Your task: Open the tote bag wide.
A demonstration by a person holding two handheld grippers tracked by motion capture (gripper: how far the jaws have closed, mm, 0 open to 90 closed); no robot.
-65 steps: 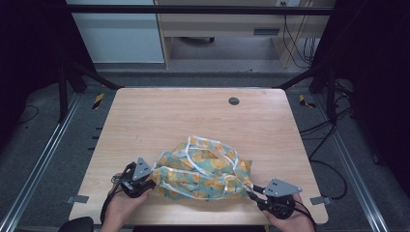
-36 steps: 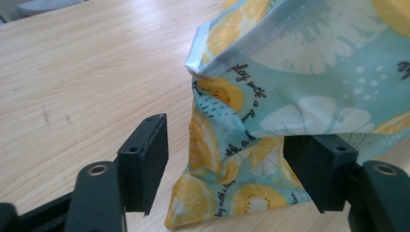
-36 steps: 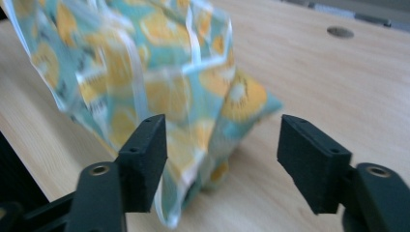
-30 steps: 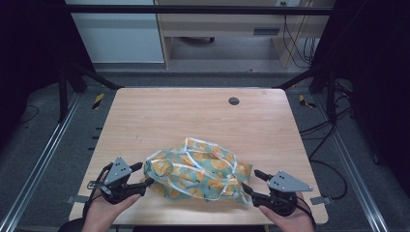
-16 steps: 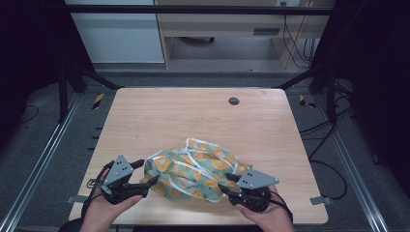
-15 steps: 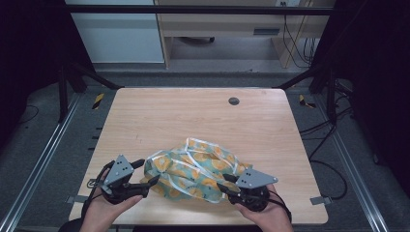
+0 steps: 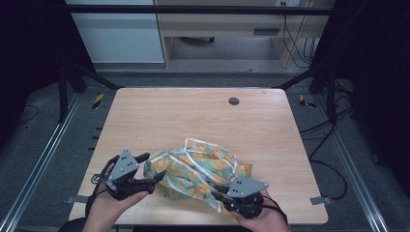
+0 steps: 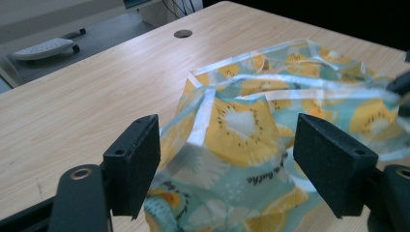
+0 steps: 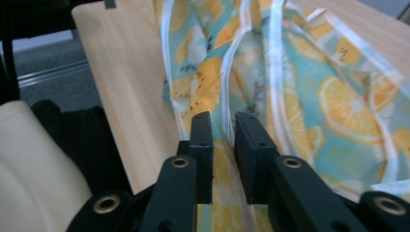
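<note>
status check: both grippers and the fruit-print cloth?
Left gripper open, jaws astride cloth, just opening. Right gripper just closing, pinching cloth's near edge. Table beyond holds nothing in the way.

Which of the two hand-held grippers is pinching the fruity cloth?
The right hand-held gripper: its jaws have just been closing and nip the cloth between them. The left hand-held gripper stands wide open around a fold.

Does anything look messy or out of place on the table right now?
Only the fruit-print cloth: it lies crumpled in a heap at the table's near edge, folds and white trim bunched rather than flat. Nothing looks spilled or damaged.
</note>
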